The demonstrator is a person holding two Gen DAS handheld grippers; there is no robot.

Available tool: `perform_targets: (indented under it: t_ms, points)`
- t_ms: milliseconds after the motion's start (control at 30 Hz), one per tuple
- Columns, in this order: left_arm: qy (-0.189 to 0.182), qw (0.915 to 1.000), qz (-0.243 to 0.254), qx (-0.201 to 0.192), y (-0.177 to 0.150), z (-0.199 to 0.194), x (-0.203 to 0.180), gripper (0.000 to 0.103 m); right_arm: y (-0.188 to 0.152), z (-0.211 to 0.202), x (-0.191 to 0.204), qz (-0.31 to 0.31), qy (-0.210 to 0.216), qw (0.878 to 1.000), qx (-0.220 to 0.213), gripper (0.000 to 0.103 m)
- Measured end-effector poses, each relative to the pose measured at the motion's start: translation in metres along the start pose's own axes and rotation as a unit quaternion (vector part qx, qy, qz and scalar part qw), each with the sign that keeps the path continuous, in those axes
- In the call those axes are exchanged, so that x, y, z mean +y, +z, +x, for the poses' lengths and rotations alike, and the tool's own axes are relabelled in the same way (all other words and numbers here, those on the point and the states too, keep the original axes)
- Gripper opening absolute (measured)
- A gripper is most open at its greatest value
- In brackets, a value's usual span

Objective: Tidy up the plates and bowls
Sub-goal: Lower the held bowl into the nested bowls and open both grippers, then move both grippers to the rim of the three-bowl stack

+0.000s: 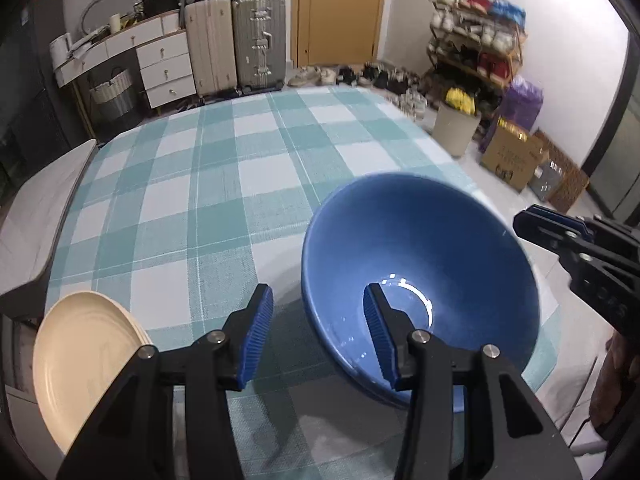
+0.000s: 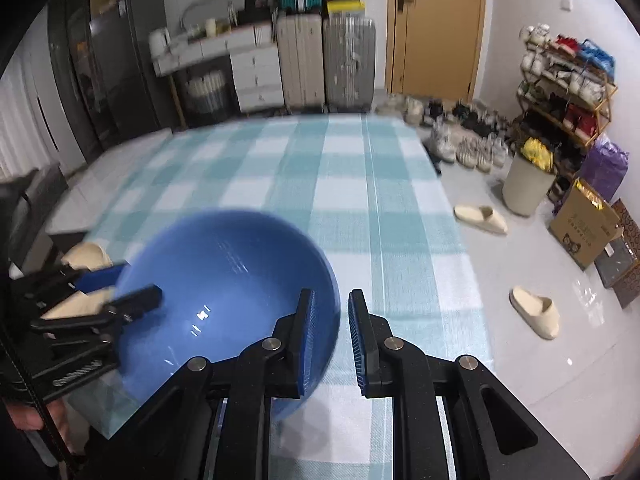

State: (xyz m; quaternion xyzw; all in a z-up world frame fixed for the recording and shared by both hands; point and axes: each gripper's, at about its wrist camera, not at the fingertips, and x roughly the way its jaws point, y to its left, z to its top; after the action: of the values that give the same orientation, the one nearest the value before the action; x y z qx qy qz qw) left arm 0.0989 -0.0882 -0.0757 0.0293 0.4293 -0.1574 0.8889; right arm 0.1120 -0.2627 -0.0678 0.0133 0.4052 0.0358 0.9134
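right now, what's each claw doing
Left claw: open, astride the blue bowl rim, not pressing it.
Right claw: shut on the blue bowl's rim.

A tabletop under a teal-and-white checked cloth (image 1: 224,184) fills the middle of the room. Against the far white wall stand two tall hard-shell suitcases, beige (image 1: 210,46) and silver (image 1: 260,42), beside a white chest of drawers (image 1: 166,68) and a closed tan wooden door (image 1: 340,8). To the right, a crowded shoe rack (image 2: 568,80), a cream waste bin (image 2: 524,188), a brown cardboard box (image 2: 582,228) and two cream slippers (image 2: 534,312) sit on the glossy pale floor.
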Motion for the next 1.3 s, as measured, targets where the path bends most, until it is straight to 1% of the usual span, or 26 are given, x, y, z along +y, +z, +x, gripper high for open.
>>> perform_targets:
  t_ms: [33,100,133,167,200,233,267,333,367,400,467,533,600,733,900,967,1100,1167,1300]
  points:
    - [0.003,1.0,-0.004,-0.009,0.0,-0.004,0.0,0.049,0.0,-0.006,0.001,0.001,0.007,1.0,-0.012,0.018]
    - [0.011,0.9998,-0.009,-0.017,-0.001,-0.007,0.001,0.062,-0.002,-0.018,0.003,0.008,0.017,0.999,-0.041,0.02]
    - [0.012,0.9996,-0.01,-0.022,-0.001,-0.01,0.002,0.071,-0.003,-0.022,0.002,0.013,0.021,0.998,-0.052,0.024]
    - [0.007,0.9994,-0.011,-0.032,-0.001,-0.014,0.002,0.077,-0.007,-0.027,0.001,0.024,0.031,0.997,-0.068,0.029]
    - [0.005,0.999,-0.013,-0.043,-0.002,-0.018,0.002,0.082,-0.008,-0.03,0.002,0.027,0.037,0.996,-0.076,0.033]
    - [0.005,0.9983,-0.013,-0.056,-0.002,-0.022,0.002,0.085,-0.011,-0.032,0.001,0.031,0.045,0.995,-0.086,0.046]
    - [0.006,0.9974,-0.009,-0.071,-0.004,-0.028,0.001,0.086,-0.013,-0.034,0.002,0.034,0.05,0.994,-0.095,0.067]
    - [0.006,0.9962,-0.007,-0.087,-0.005,-0.033,0.002,0.095,-0.021,-0.04,0.002,0.037,0.064,0.99,-0.12,0.092]
    - [0.009,0.9951,-0.01,-0.098,-0.006,-0.035,0.004,0.096,-0.026,-0.045,0.003,0.035,0.065,0.987,-0.145,0.095]
    - [0.015,0.9944,-0.016,-0.104,-0.006,-0.036,0.006,0.099,-0.032,-0.05,0.005,0.03,0.063,0.984,-0.164,0.096]
    - [0.035,0.9922,-0.028,-0.116,-0.007,-0.037,0.011,0.1,-0.038,-0.053,0.01,0.007,0.057,0.981,-0.186,0.1]
    - [0.057,0.9897,-0.035,-0.126,-0.007,-0.036,0.014,0.1,-0.04,-0.051,0.013,0.004,0.044,0.98,-0.194,0.102]
    - [0.068,0.9874,-0.034,-0.139,-0.008,-0.035,0.015,0.1,-0.041,-0.047,0.011,0.014,0.052,0.979,-0.197,0.102]
    - [0.057,0.9872,-0.048,-0.141,-0.009,-0.033,0.021,0.1,-0.04,-0.041,0.004,0.037,0.076,0.976,-0.201,0.102]
    - [0.082,0.9841,-0.045,-0.151,-0.01,-0.04,0.013,0.1,-0.039,-0.034,0.0,0.05,0.099,0.976,-0.188,0.102]
    - [0.079,0.9857,-0.037,-0.145,-0.01,-0.042,0.009,0.1,-0.039,-0.035,0.001,0.054,0.099,0.975,-0.191,0.102]
    - [0.099,0.9835,-0.033,-0.148,-0.013,-0.048,0.002,0.1,-0.04,-0.04,0.004,0.058,0.084,0.976,-0.192,0.102]
    - [0.099,0.9838,-0.032,-0.146,-0.016,-0.052,-0.002,0.1,-0.043,-0.047,0.006,0.061,0.095,0.974,-0.198,0.102]
    - [0.093,0.9848,-0.037,-0.142,-0.023,-0.06,-0.005,0.1,-0.051,-0.063,0.013,0.052,0.098,0.971,-0.211,0.102]
